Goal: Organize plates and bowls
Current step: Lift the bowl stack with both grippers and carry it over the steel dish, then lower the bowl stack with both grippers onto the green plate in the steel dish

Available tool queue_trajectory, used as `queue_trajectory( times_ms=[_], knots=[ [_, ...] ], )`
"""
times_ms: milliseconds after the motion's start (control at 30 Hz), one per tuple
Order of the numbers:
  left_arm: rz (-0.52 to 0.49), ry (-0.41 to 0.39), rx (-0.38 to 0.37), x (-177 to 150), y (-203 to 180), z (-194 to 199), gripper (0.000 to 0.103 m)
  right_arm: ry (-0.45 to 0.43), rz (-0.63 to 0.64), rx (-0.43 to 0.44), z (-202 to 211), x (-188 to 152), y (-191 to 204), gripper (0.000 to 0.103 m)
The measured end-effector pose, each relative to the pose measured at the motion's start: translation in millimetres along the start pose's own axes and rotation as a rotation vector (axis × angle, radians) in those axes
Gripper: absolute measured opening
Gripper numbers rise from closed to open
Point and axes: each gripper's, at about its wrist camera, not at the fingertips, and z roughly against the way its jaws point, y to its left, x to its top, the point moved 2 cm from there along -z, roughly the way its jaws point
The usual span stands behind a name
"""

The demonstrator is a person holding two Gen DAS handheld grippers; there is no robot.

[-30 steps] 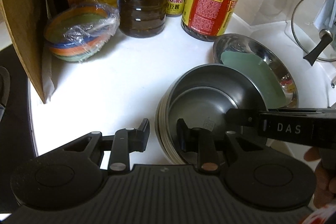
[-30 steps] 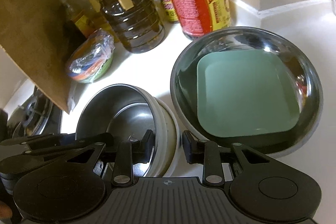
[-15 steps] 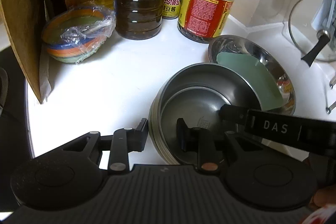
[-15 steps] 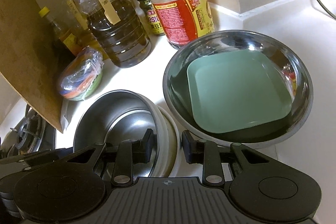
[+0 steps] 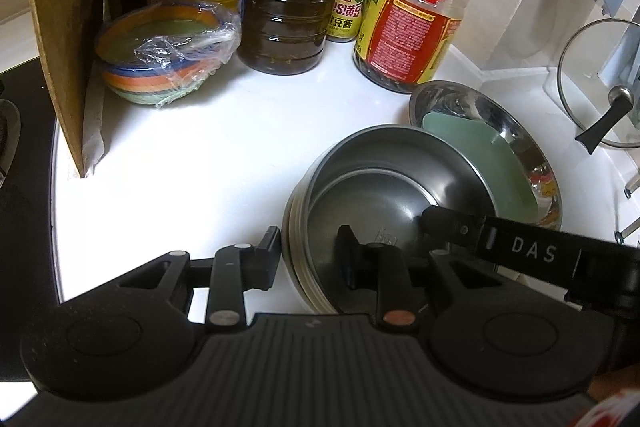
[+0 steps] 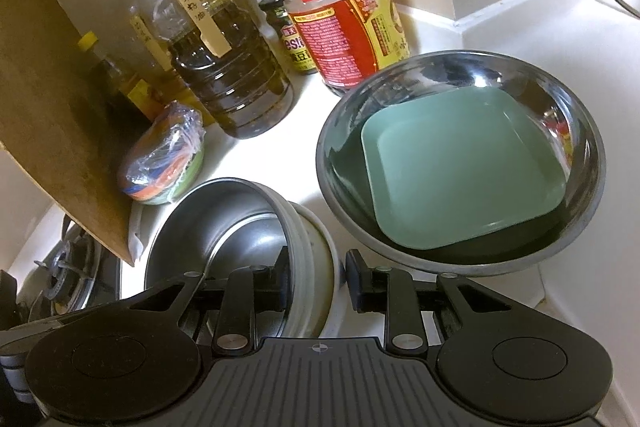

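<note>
Two grippers straddled opposite rims of one stack of steel bowls [image 5: 384,187] on the white counter [image 5: 240,147]. In my left wrist view, the left gripper [image 5: 308,257] sat at lower centre with its jaws apart; one finger [image 5: 268,259] stood outside the stack's wall, seemingly touching it, and the other finger [image 5: 348,259] stood inside the top bowl. I could see a gap between the inner finger and the rim, so the jaws were spread and not clamped. The right gripper [image 5: 520,247], lettered DAS, reached in from the right edge of that frame over the bowl's far rim.

In my right wrist view, the right gripper [image 6: 318,281] was likewise spread at lower centre: its left finger [image 6: 280,279] lay inside the stack of steel bowls [image 6: 240,227], and its right finger [image 6: 358,281] stood outside, over bare counter beside a white bowl at the stack's base. A wide steel basin [image 6: 460,163] filled the right half of that frame, just beside the stack, with a green square plate [image 6: 460,171] lying tilted inside it.

Behind, along the upper part of both frames, stood an oil jug [image 5: 288,7], a red-labelled bottle [image 5: 412,27], a small jar [image 5: 352,3], and plastic-wrapped coloured bowls [image 5: 168,63] beside a cardboard sheet [image 5: 60,27]. A glass lid [image 5: 600,83] leaned at the right edge of the left view.
</note>
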Motion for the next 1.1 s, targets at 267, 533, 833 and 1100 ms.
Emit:
queue_trajectory(
  times_ms=[267, 533, 833, 1100],
  knots=[
    [0.007, -0.006, 0.017, 0, 4, 5, 0.026, -0.007, 0.027, 0.015, -2, 2, 7, 0.027],
    [0.013, -0.02, 0.024, 0, 6, 12, 0.026, -0.01, 0.046, 0.028, -1, 4, 12, 0.027],
    [0.017, -0.049, 0.029, 5, 8, 23, 0.026, -0.024, 0.07, 0.045, 4, 11, 21, 0.027],
    [-0.005, -0.096, 0.013, 24, 0, 31, 0.026, -0.071, 0.073, 0.051, 15, 27, 25, 0.027]
  ],
)
